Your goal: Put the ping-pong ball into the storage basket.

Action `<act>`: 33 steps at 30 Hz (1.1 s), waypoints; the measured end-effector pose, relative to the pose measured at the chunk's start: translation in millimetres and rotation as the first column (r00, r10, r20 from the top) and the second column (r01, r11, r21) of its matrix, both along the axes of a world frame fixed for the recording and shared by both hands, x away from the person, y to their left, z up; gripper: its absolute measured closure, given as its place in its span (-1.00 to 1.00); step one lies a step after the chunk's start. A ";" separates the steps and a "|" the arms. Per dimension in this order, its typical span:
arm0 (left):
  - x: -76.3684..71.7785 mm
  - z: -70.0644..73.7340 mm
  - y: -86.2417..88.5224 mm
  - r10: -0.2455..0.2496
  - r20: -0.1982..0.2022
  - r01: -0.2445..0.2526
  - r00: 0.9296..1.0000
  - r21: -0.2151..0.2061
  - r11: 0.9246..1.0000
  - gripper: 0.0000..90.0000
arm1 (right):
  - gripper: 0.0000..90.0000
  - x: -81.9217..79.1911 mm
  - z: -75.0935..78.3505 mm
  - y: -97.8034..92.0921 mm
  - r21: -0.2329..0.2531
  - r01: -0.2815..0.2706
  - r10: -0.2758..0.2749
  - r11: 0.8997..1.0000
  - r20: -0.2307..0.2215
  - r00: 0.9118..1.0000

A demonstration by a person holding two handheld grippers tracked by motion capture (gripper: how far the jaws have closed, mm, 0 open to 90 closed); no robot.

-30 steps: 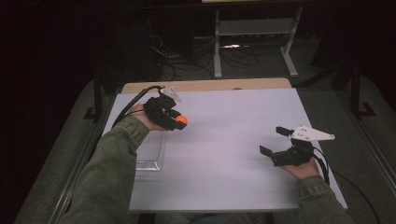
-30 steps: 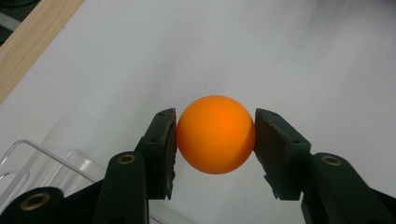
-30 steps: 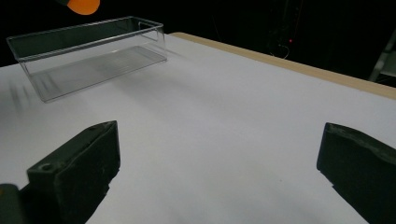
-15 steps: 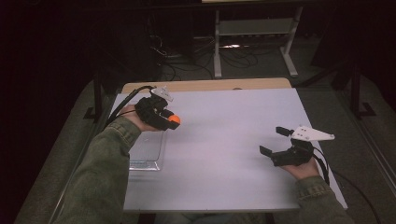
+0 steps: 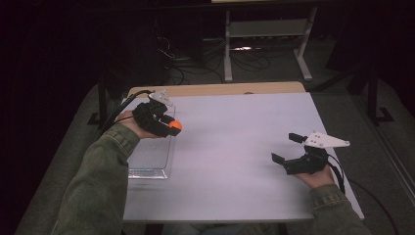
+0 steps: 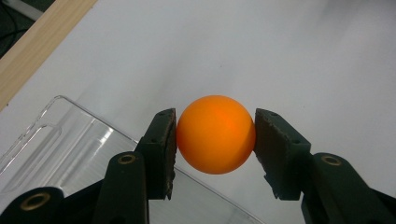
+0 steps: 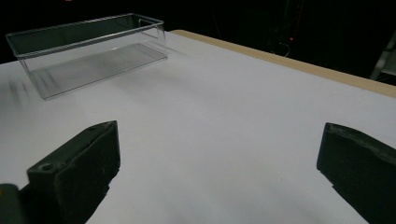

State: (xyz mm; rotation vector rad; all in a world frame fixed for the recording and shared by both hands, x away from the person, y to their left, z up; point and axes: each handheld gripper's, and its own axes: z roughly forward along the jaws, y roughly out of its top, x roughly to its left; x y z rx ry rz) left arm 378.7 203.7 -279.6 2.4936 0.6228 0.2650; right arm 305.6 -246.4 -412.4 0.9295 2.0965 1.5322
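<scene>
An orange ball [image 5: 175, 126] is held over the right rim of a clear plastic tray [image 5: 149, 172] at the table's left side. My left gripper [image 5: 171, 129] is shut on it. In the left gripper view the orange ball [image 6: 215, 134] sits squeezed between both pads [image 6: 163, 149], above the clear plastic tray's [image 6: 60, 144] wall. My right gripper [image 5: 285, 147] rests low at the right of the table, open, with nothing between its jaws. In the right gripper view my right gripper [image 7: 219, 163] is spread wide, and the clear plastic tray [image 7: 88, 46] stands far off, with nothing lying in it.
The white tabletop [image 5: 235, 147] has a wooden strip [image 5: 220, 89] along its far edge. Beyond it, in the dark, stand a metal rack [image 5: 264, 39] and cables on the floor. A cable [image 5: 122, 105] trails off the table's left side from my left gripper.
My left gripper has carried the orange ball leftward, from over the bare table to above the tray's right rim. The right gripper has stayed still and open.
</scene>
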 end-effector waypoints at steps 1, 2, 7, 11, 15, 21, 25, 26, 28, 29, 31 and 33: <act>-0.7 -0.4 0.8 0.005 -0.003 -0.005 1.000 0.001 1.000 0.11 | -1.00 0.0 0.0 0.0 -0.001 -0.001 0.001 1.000 0.001 1.000; -1.1 -0.9 2.4 0.003 -0.003 -0.003 1.000 0.003 1.000 0.11 | -1.00 0.0 0.0 0.0 -0.001 -0.001 0.001 1.000 0.001 1.000; -3.8 -1.1 10.3 0.016 -0.002 -0.016 1.000 0.004 1.000 0.11 | -1.00 0.2 -0.1 0.1 -0.002 -0.001 0.001 1.000 0.002 1.000; -5.9 -0.3 16.4 0.024 -0.004 -0.024 1.000 0.002 1.000 0.11 | -1.00 0.3 -0.2 0.4 -0.006 -0.002 0.002 1.000 0.002 1.000; -7.7 1.9 21.6 0.034 -0.002 -0.034 0.999 -0.003 0.999 0.11 | -1.00 0.5 -0.5 0.6 -0.008 -0.003 0.003 1.000 0.002 1.000; -9.8 4.4 26.6 0.040 0.001 -0.040 0.999 -0.003 0.999 0.11 | -1.00 0.5 -0.6 0.6 -0.007 -0.002 0.002 1.000 0.000 1.000; -11.3 5.1 27.3 0.035 0.002 -0.035 0.999 0.000 0.999 0.11 | -1.00 0.4 -0.6 0.7 -0.009 -0.004 0.004 1.000 0.000 1.000; -11.4 5.2 27.5 0.035 0.003 -0.035 0.999 0.000 0.999 0.11 | -1.00 0.4 -0.6 0.7 -0.009 -0.004 0.004 1.000 0.000 1.000; -11.9 4.6 27.8 0.038 0.001 -0.038 0.999 0.000 0.999 0.11 | -1.00 0.4 -0.7 0.8 -0.009 -0.004 0.004 1.000 0.000 1.000; -12.0 4.0 28.0 0.037 0.000 -0.037 0.999 0.002 0.999 0.11 | -1.00 0.4 -0.7 0.8 -0.009 -0.004 0.004 1.000 0.000 1.000; -12.4 2.6 28.5 0.037 -0.003 -0.037 0.999 0.005 0.999 0.11 | -1.00 0.4 -0.7 0.8 -0.009 -0.004 0.004 1.000 0.000 1.000; -12.5 1.0 29.1 0.036 -0.005 -0.036 0.999 0.009 0.999 0.11 | -1.00 0.5 -0.8 0.9 -0.008 -0.004 0.004 1.000 -0.001 1.000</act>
